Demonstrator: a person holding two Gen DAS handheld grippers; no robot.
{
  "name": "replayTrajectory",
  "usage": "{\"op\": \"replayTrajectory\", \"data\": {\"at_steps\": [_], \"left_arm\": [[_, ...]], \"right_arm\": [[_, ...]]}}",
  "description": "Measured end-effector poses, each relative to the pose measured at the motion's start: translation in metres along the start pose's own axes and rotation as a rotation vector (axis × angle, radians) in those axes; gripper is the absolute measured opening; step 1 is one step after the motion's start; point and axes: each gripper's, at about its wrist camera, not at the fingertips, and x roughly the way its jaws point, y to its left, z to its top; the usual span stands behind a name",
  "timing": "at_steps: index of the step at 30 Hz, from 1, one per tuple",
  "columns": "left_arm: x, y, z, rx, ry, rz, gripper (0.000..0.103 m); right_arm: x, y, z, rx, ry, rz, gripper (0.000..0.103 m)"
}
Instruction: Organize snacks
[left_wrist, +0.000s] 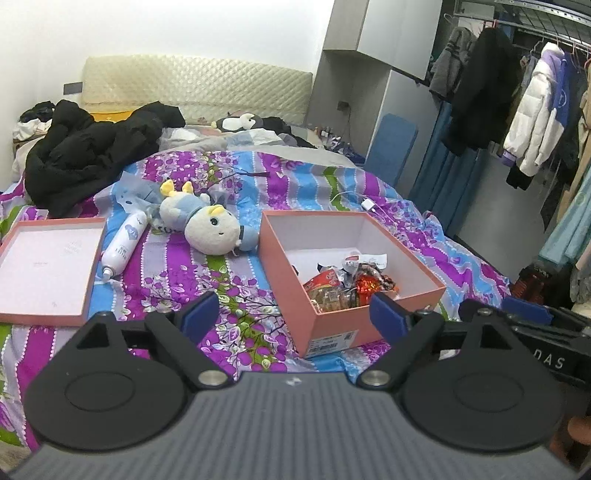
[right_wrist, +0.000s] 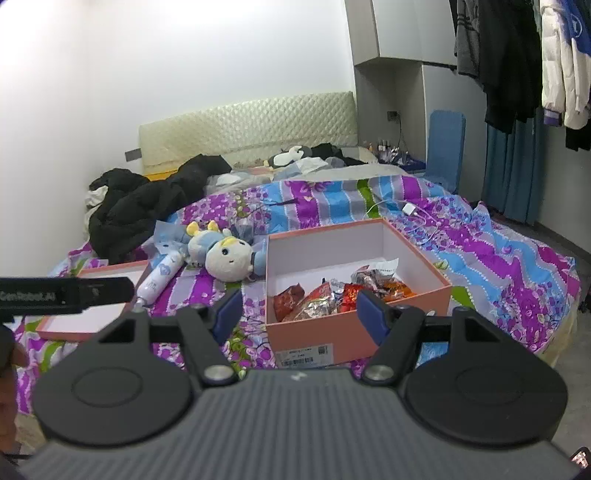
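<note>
A pink cardboard box (left_wrist: 332, 325) stands open on the bed, with several snack packets (left_wrist: 347, 284) piled in its near corner. It also shows in the right wrist view (right_wrist: 306, 338) with the snack packets (right_wrist: 332, 299) inside. The box lid (left_wrist: 44, 266) lies upside down at the left, also in the right wrist view (right_wrist: 85, 321). My left gripper (left_wrist: 293, 317) is open and empty, just in front of the box. My right gripper (right_wrist: 301, 314) is open and empty, before the box's near wall.
A plush toy (left_wrist: 210, 225) and a white bottle (left_wrist: 123, 243) lie between lid and box. A black jacket (left_wrist: 88, 151) is heaped at the back left. A charger cable (left_wrist: 365, 203) lies behind the box. Clothes (left_wrist: 532, 122) hang at the right.
</note>
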Motion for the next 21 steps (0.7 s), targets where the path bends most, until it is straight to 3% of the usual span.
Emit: {"op": "replayTrajectory", "data": {"at_steps": [1, 8, 21], "left_arm": [[0.0, 0.001, 0.001, -0.001, -0.001, 0.003, 0.092], [0.005, 0.005, 0.004, 0.013, 0.001, 0.02, 0.093], [0.015, 0.002, 0.003, 0.02, 0.037, 0.04, 0.093]], "right_arm": [[0.001, -0.001, 0.0, 0.011, 0.0, -0.012, 0.095], [0.005, -0.008, -0.003, 0.035, 0.012, -0.054, 0.094], [0.006, -0.009, -0.003, 0.029, 0.011, -0.054, 0.094]]}}
